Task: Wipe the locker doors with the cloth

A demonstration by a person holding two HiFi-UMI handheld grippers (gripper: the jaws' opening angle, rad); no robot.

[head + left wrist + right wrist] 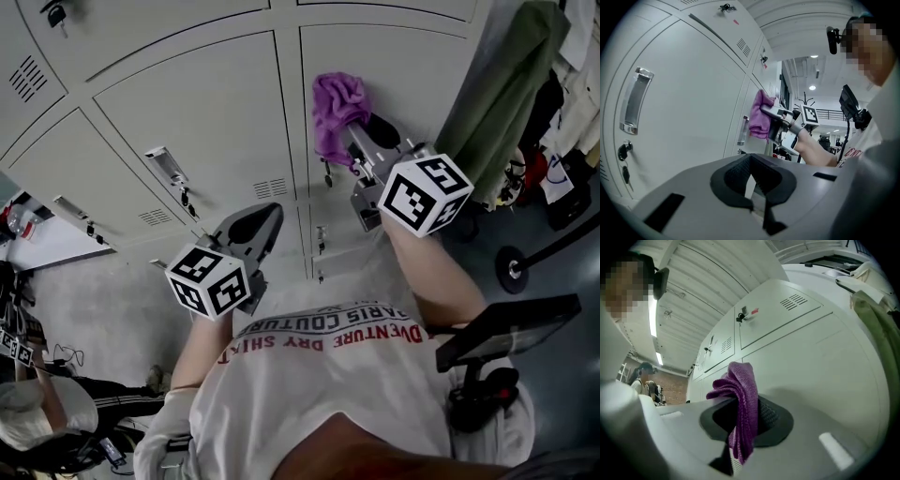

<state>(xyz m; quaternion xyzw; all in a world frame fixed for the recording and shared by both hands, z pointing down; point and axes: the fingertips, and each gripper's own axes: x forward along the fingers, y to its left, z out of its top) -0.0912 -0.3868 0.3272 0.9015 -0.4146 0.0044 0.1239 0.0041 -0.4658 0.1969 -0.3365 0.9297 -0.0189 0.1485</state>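
Head view looks steeply down a bank of pale grey locker doors, with the person's arms reaching forward from a white printed T-shirt. The right gripper is raised to the upper part of one door, its jaws clamped on a purple cloth that bunches ahead of them, against the door or just off it; contact cannot be confirmed. The left gripper hangs lower and away from the cloth, its jaws together and empty. A metal handle sits on a neighbouring door, and a small key hangs just below the cloth. Only a fold of cloth looks pinched, so hard rubbing could pull it loose, and a downward stroke could snag the key.
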